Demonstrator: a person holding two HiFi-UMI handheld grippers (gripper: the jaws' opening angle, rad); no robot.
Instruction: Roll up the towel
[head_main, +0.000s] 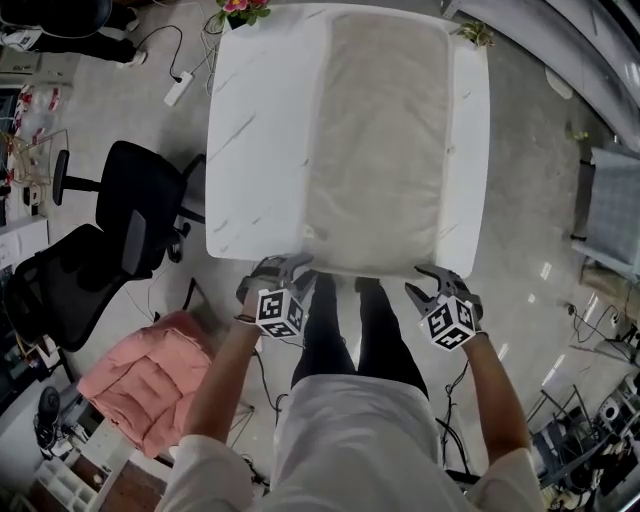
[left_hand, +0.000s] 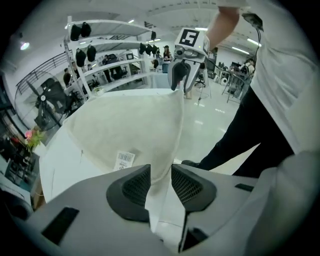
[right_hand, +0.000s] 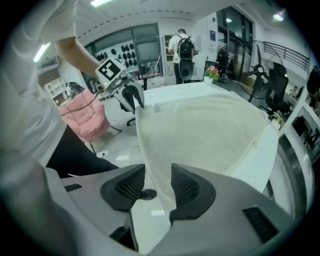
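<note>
A cream towel (head_main: 380, 140) lies spread flat on the white table (head_main: 260, 130) and reaches its near edge. My left gripper (head_main: 290, 268) is at the towel's near left corner. In the left gripper view the cloth (left_hand: 130, 125) fills the gap between the pads, so the left gripper (left_hand: 161, 172) is shut on that corner. My right gripper (head_main: 432, 280) is at the near right corner. In the right gripper view it (right_hand: 158, 175) stands open: the towel's edge (right_hand: 200, 125) hangs along the right pad, and floor shows beside the left pad.
Black office chairs (head_main: 130, 210) and a pink cushioned seat (head_main: 150, 375) stand left of the table. Flowers (head_main: 243, 10) sit at its far left corner. A power strip (head_main: 178, 88) lies on the floor. The person's legs (head_main: 350, 330) are close to the near edge.
</note>
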